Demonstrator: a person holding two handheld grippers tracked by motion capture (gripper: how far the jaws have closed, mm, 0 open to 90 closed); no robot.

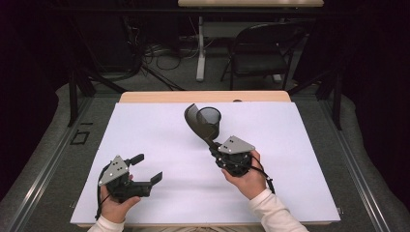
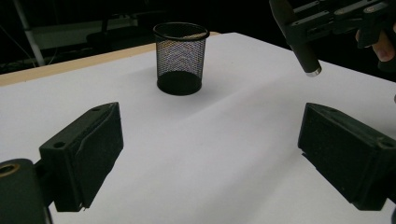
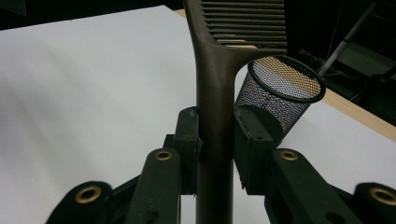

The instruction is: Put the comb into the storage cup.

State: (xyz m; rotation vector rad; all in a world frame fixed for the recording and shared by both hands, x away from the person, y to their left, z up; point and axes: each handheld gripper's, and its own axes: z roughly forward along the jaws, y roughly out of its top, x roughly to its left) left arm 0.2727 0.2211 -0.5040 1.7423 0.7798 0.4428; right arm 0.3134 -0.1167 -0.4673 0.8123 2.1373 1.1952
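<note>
The comb [image 3: 215, 70] is clamped by its handle in the right claw [image 3: 217, 144] beside the mesh cup [image 1: 209, 117], probably just short of its rim, so insertion remains, while the left claw [image 1: 147, 169] is held apart over the bench [image 1: 300, 193].

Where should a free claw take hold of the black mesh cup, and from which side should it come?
Probably from above, at the rim: one jaw inside and one outside the thin wall of the mesh cup. It stands upright with its mouth open and looks empty. The near side, toward the left claw, seems free; the comb crowds its left side.
</note>
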